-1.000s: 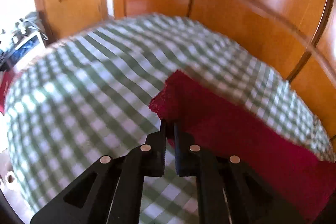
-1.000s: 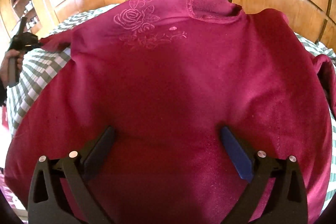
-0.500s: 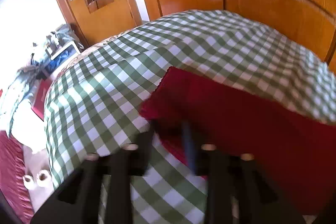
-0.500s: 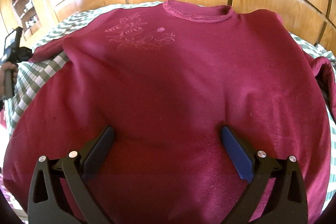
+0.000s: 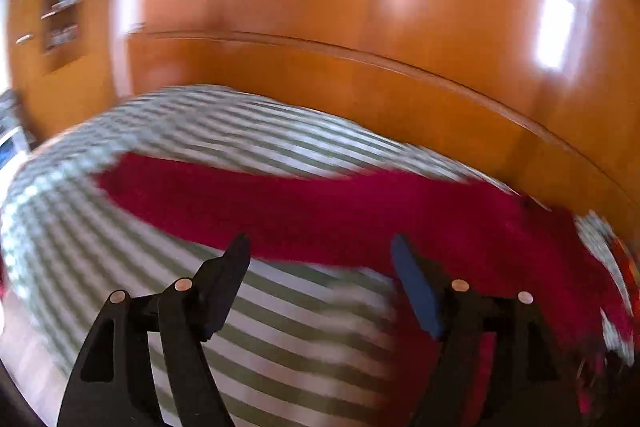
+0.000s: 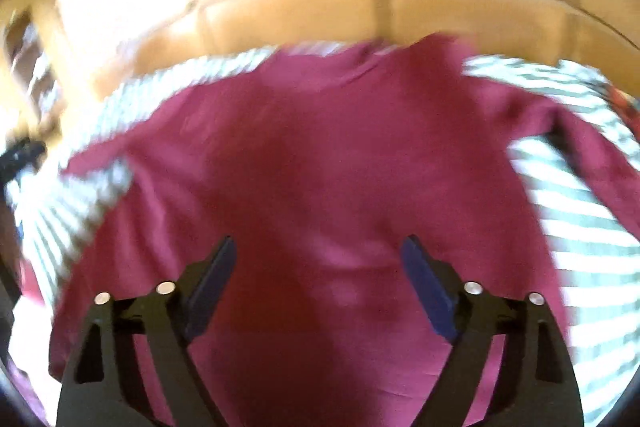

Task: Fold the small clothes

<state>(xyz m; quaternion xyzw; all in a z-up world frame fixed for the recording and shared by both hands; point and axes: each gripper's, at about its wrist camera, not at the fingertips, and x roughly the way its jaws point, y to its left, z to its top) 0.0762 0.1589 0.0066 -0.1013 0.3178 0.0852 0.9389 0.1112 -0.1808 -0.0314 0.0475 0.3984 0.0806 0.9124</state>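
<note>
Crimson knit shirt (image 5: 304,203) lies stretched across the green-checked cloth (image 5: 120,267) in the left wrist view (heavily blurred), and the left gripper (image 5: 320,259), which a second ago pinched the sleeve cuff, has just been opening and now stands spread with nothing between its fingers, so the sleeve is judged released and laid out. In the right wrist view the right gripper (image 6: 318,259) hovers spread over the shirt's flat body (image 6: 320,167), jaws just narrowed slightly, gripping nothing; the spreading looks finished and folding can begin.
</note>
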